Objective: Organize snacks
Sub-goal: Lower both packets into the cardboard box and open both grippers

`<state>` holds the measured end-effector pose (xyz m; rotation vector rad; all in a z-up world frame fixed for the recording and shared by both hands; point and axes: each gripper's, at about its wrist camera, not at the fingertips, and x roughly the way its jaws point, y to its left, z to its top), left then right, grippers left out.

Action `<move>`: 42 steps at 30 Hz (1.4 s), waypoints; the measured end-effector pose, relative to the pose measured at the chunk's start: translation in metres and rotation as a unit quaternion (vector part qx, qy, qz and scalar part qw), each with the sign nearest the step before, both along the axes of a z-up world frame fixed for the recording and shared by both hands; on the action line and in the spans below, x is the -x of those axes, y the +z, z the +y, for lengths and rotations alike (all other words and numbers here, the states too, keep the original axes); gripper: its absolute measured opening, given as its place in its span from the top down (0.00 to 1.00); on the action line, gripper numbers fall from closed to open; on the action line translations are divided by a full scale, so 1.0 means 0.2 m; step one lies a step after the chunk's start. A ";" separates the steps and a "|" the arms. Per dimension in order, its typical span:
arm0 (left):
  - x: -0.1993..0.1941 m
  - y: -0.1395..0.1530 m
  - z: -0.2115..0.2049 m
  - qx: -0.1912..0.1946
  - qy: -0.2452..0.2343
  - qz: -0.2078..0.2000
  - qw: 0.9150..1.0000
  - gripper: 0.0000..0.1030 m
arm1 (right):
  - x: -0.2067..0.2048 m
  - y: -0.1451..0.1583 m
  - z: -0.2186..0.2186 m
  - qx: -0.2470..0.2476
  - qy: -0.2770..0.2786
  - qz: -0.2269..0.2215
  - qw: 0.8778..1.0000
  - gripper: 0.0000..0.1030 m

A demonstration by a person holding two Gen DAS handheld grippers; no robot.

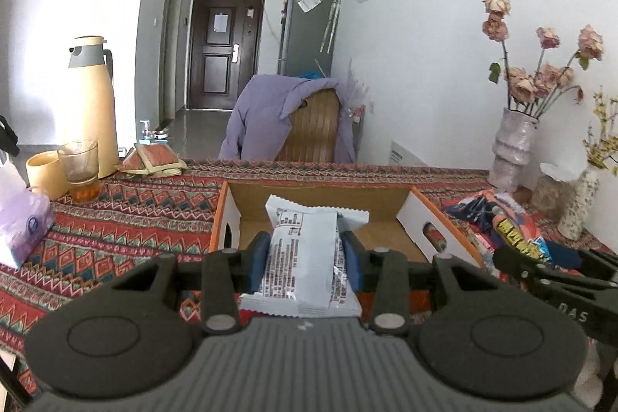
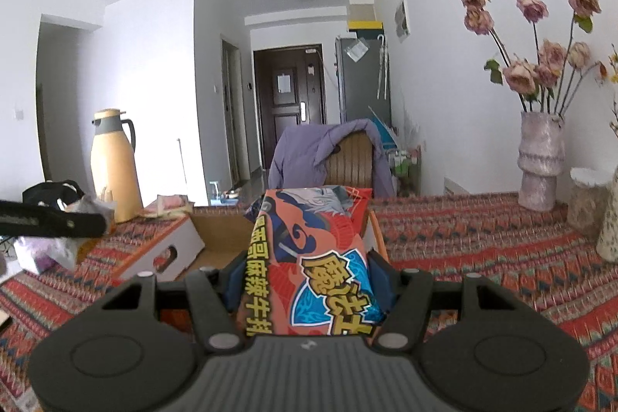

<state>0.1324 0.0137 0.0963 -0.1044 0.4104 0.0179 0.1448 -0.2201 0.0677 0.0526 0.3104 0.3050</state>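
Left wrist view: the left gripper (image 1: 305,259) is clenched on a white snack packet (image 1: 305,250), which is pinched on both sides between the blue pads (image 1: 259,259). The packet is held in the air, just before the near wall of the open cardboard box (image 1: 428,219) on the patterned tablecloth (image 1: 127,219). The box floor appears bare. A heap of loose snack packets (image 1: 498,219) is seen on the cloth to the right of the box, with the right gripper (image 1: 556,277) in front of it; its jaws are not resolved from this side.

Right wrist view: the right gripper (image 2: 309,280) is closed on a red-and-blue snack bag (image 2: 313,257), likewise carried before the box (image 2: 181,242). The loose heap is not visible here. The left gripper's dark arm (image 2: 50,219) is seen at the left edge, its packet not being identifiable.

Step judged: both packets are lifted and in transit toward the box. The next move calls for each packet to be carried over the near wall, lowered to the floor and released side by side.
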 end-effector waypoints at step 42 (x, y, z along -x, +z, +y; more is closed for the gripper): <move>-0.58 -0.18 0.05 0.000 0.075 0.048 0.996 0.00 | -0.72 -0.22 0.17 0.032 0.002 0.127 0.991 0.00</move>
